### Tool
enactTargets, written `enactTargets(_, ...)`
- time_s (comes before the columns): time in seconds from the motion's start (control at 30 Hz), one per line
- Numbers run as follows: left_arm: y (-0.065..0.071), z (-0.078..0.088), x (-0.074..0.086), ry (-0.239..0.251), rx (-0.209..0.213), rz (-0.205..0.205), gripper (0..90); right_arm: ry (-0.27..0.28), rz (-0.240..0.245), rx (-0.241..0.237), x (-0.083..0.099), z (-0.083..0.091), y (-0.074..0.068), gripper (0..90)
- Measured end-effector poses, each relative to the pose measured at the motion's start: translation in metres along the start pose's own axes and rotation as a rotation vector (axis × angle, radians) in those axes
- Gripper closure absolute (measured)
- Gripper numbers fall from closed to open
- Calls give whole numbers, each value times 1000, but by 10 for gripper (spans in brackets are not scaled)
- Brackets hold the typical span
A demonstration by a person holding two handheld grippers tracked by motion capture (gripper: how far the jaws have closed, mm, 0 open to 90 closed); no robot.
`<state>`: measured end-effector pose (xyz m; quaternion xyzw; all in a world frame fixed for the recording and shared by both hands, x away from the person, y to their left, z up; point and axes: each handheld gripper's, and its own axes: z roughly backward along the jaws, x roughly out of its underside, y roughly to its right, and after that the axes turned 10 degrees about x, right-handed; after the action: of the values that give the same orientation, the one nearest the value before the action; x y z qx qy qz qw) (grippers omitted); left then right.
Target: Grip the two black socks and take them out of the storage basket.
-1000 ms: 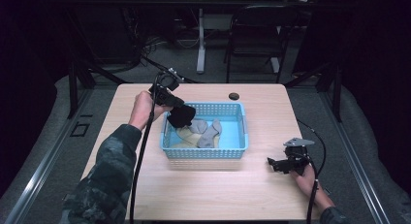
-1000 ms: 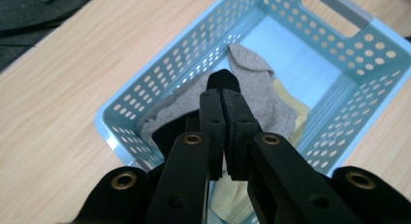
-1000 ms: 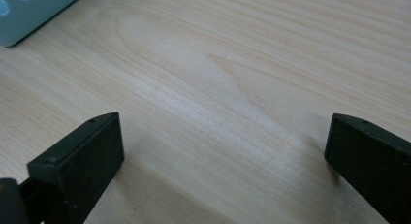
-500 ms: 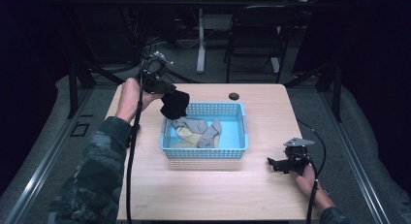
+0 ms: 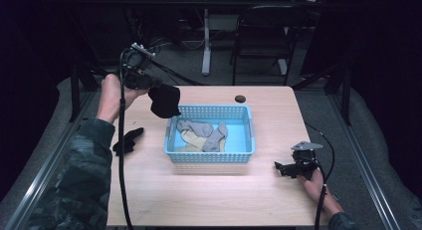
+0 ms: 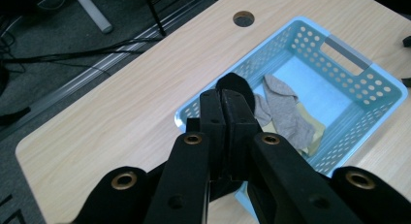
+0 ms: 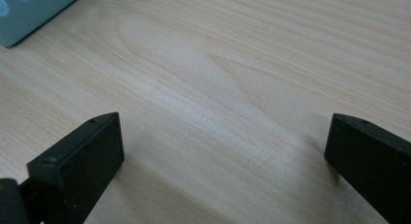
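Socks fill part of the blue basket (image 5: 211, 157) at the table's middle: grey socks (image 5: 199, 128) over a yellowish sock (image 5: 191, 139). The left gripper (image 5: 149, 85), raised over the basket's far left corner, has its jaws clamped on a black sock (image 5: 165, 101) that hangs in the air. A second dark sock (image 5: 128, 140) lies on the table (image 5: 209, 200) left of the basket. The left gripper view shows the jaws pressed together with the black sock (image 6: 236, 86) poking out beyond them, above the basket's (image 6: 387, 95) corner. The right gripper (image 5: 283, 169) rests low at the table's right edge; the right gripper view shows its jaws spread wide over bare wood. A small dark disc (image 5: 241, 98) sits near the far edge. Dark room, chair legs beyond.
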<state>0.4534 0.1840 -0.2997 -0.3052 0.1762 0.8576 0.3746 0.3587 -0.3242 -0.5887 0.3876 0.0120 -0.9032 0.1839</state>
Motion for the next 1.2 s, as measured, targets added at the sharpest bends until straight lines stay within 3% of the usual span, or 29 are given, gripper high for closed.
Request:
enactTargets(0.3, -17, 21, 18, 19, -39, 43, 881, 1, 2, -3, 0, 0, 0, 0)
enactTargets(0.8, -38, 42, 55, 39, -69, 120, 881, 4, -3, -6, 0, 0, 0, 0)
enactTargets(1.2, -57, 33, 84, 13, -72, 189, 880, 6, -1, -7, 0, -1, 0, 0)
